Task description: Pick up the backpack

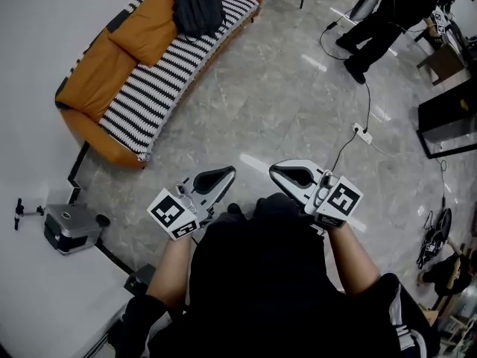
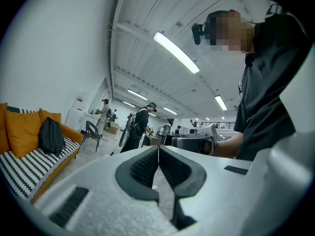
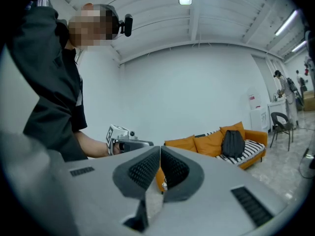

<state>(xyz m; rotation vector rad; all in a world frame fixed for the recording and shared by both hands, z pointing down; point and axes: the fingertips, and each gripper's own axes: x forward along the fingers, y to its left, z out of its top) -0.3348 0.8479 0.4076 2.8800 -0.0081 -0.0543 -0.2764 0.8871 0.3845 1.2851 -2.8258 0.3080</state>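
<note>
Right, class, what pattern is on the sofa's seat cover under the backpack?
Black-and-white stripes on the seat cover, clearest in the head view.

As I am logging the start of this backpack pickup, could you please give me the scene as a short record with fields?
backpack: black, resting on the sofa's far end, untouched
sofa: orange, striped black-and-white seat cover, along the white wall
left gripper: jaws together, empty
right gripper: jaws together, empty
floor: grey marble stretch between grippers and sofa
bystander: standing at the far right
status: backpack not yet picked up
</note>
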